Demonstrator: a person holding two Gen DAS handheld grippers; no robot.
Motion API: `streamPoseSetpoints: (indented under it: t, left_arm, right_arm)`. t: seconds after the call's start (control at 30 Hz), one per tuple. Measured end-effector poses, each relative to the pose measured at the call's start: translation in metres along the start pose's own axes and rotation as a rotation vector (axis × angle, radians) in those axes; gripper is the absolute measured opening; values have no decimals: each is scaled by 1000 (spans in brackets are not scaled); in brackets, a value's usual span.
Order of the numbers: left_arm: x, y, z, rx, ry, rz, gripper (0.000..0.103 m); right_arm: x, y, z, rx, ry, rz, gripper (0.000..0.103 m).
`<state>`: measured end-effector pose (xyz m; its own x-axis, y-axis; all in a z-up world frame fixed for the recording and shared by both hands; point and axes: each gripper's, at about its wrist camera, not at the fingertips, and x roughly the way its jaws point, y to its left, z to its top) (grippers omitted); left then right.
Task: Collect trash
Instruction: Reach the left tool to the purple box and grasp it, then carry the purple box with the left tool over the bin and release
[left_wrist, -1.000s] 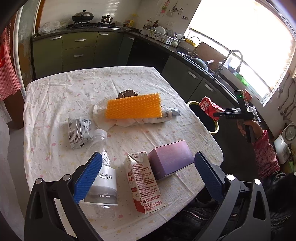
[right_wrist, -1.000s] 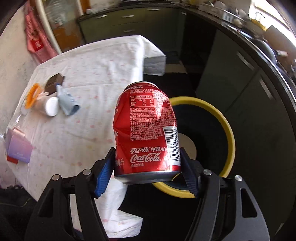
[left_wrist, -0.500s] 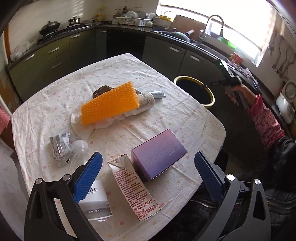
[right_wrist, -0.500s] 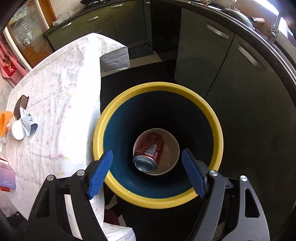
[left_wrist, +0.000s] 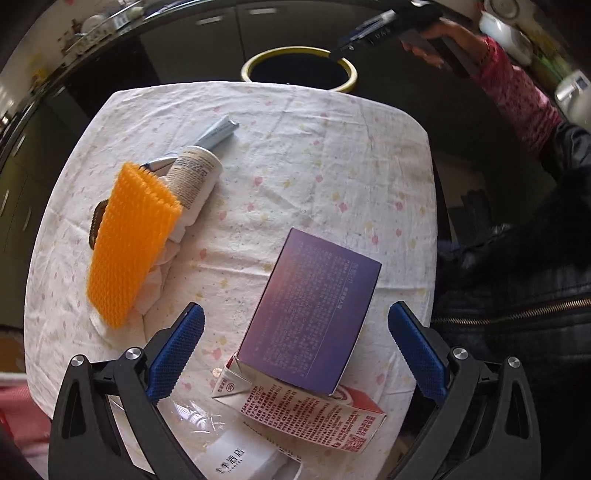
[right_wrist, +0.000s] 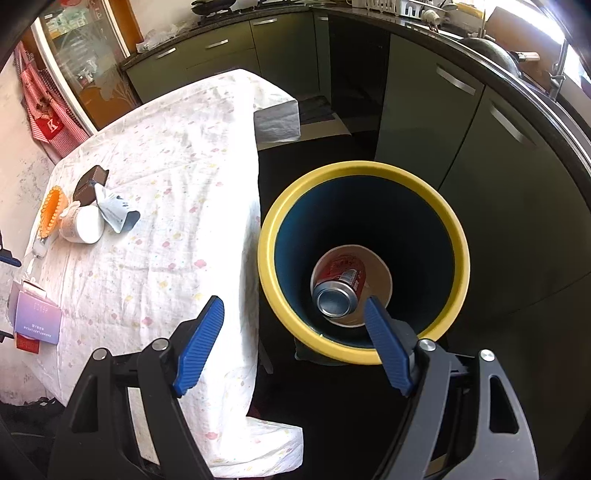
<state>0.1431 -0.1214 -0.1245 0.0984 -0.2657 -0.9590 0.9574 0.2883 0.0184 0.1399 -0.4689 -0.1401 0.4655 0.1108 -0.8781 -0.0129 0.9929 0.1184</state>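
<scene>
My right gripper (right_wrist: 293, 345) hangs wide and empty over the yellow-rimmed bin (right_wrist: 364, 360), where the Coca-Cola can (right_wrist: 340, 286) lies at the bottom. My left gripper (left_wrist: 295, 354), also spread and empty, straddles the purple box (left_wrist: 310, 314) leaning on the milk carton (left_wrist: 306, 413), probably my next pick.

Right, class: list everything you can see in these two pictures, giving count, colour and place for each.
Bin: one, yellow rim, dark inside, on the floor beside the table.
Can: one, red, lying in the bin's bottom.
Table: one, white flowered cloth.
Box: one, purple, near edge, resting on the carton.
Carton: one, red and white, lying flat.
Bottle: one, clear plastic, near edge.
Brush: one, orange, on white cloth.
Tube: one, pale blue.
Jar: one, white.
Left tool: open, over the box.
Right tool: open, empty.
</scene>
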Motion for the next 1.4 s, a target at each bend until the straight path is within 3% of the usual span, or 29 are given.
streamPoseSetpoints:
  t: [0.17,0.23,0.37,0.43,0.6,0.87,1.0,1.13,1.4]
  left_arm:
    - [10,-13,8,114,40,0,97]
    - [13,-17,8,149,53,1,84]
    - [21,-20,9,177,89,2,69]
    - [25,-19,9,175,103,-6,55]
    - [26,-17,9,133,78,-39,54]
    - [4,-7,35,46,8,24,53]
    - [-16,-2,74,8,-48,46,54]
    - [-22,6,136,-22,-97,18,54]
    - [38,7,286,-3,-112,-74,54]
  right_arm:
    - [1,6,-4,0,5,13,74]
    - [2,8,-5,0,11,17,74]
    - [4,10,-3,-1,15,21,74]
    - [4,10,-2,-2,12,24,74]
    - [4,13,-3,-8,10,35,74]
    - [-4,6,-10,11,-11,51,74]
    - [-14,-9,-18,54,-34,46,74]
    - [-28,-34,-32,123,-66,37,74]
    - [-40,-93,-76,274,-87,20,74]
